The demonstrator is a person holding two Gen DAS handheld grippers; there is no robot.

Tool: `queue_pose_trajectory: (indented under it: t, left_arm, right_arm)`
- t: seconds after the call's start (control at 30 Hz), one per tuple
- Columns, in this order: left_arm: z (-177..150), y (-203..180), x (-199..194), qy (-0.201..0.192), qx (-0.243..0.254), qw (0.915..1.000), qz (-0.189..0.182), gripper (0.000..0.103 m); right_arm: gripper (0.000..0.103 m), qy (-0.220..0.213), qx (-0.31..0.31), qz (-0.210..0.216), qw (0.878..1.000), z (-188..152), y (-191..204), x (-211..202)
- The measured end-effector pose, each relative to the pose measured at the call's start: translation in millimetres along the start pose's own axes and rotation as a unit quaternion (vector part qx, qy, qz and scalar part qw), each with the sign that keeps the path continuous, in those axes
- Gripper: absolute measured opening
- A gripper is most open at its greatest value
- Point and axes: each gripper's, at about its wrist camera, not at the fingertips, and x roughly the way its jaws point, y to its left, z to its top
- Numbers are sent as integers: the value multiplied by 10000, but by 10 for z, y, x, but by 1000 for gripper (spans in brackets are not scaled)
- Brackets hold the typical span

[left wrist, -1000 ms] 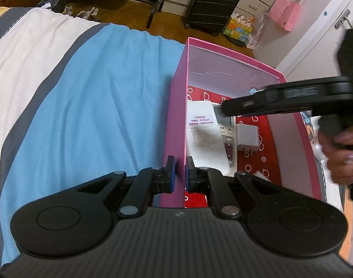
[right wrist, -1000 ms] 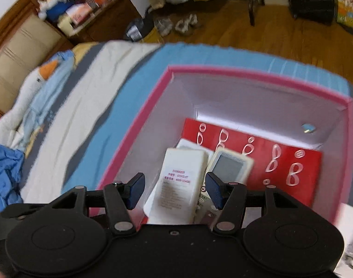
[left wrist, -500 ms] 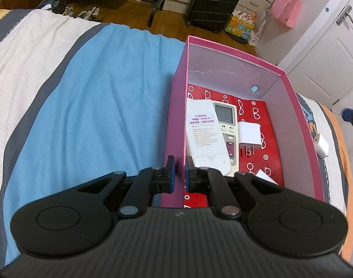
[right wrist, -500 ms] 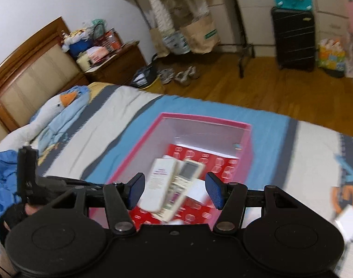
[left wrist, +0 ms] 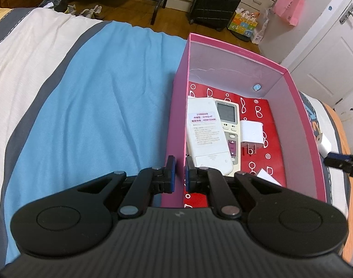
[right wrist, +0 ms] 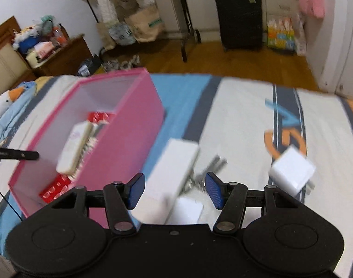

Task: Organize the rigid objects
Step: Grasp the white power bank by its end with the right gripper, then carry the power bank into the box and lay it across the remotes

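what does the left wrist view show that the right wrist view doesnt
Only the left wrist view shows the box floor clearly: a white plug adapter on the red patterned liner beside two remote controls, and the left gripper clamped on the box's near wall.

Only the right wrist view shows what lies outside on the bed: a long white box, a white charger, some blurred keys, with the right gripper open above them.

Both show the pink box, the striped bedspread and the black suitcase.
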Motion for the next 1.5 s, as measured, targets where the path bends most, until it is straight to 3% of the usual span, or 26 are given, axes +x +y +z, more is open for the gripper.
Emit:
queue_pose_trajectory:
  t: [0.17,0.23,0.33,0.43,0.5,0.57,0.63,0.77,0.9,1.0,1.33,1.5]
  left_arm:
    - [-2,-3,2,3,-4,10000,5,7]
    - [-2,-4,3,3,0,10000,7,7]
    - [-2,-3,3,3,0,10000,7,7]
    - [-2,-4,7,8,-1,10000,8,7]
    - [-2,-5,7,6,7,10000,15,7]
    - [-1,-5,7,5,3,10000,14,7]
    - [-3,-2,8,10,2,10000,11,7]
    - [-6,4,16,16,-11,10000,3,8]
    - [-13,5,25,17,-19,10000,-5,8]
    - [-13,6,25,17,-19,10000,-6,8]
    - [-18,-2,27,19,19,10000,6,8]
    - [-25,-6,54,53,3,10000,16,8]
  right_arm:
    - [46,254,439,528,9973,-47,-91,270]
    - [42,345,456,519,9970,-36,-87,418]
    - [44,595,337,402,9969,-12,-91,666]
    - [59,700,432,585,9949,30,-97,818]
    - [61,661,372,633,9951,60,-63,891]
    - [59,588,120,539,9967,78,14,921]
    - [40,431,-1,351,9985,110,79,858]
    - [20,61,-604,101,9981,139,271,557]
    - [19,276,-1272,-438,9905,73,447,449]
    - [19,410,-1480,-393,9874,53,526,446]
    - [20,483,-1275,-448,9896,131,490,549]
    - [19,-227,-1248,-810,9886,135,567,135]
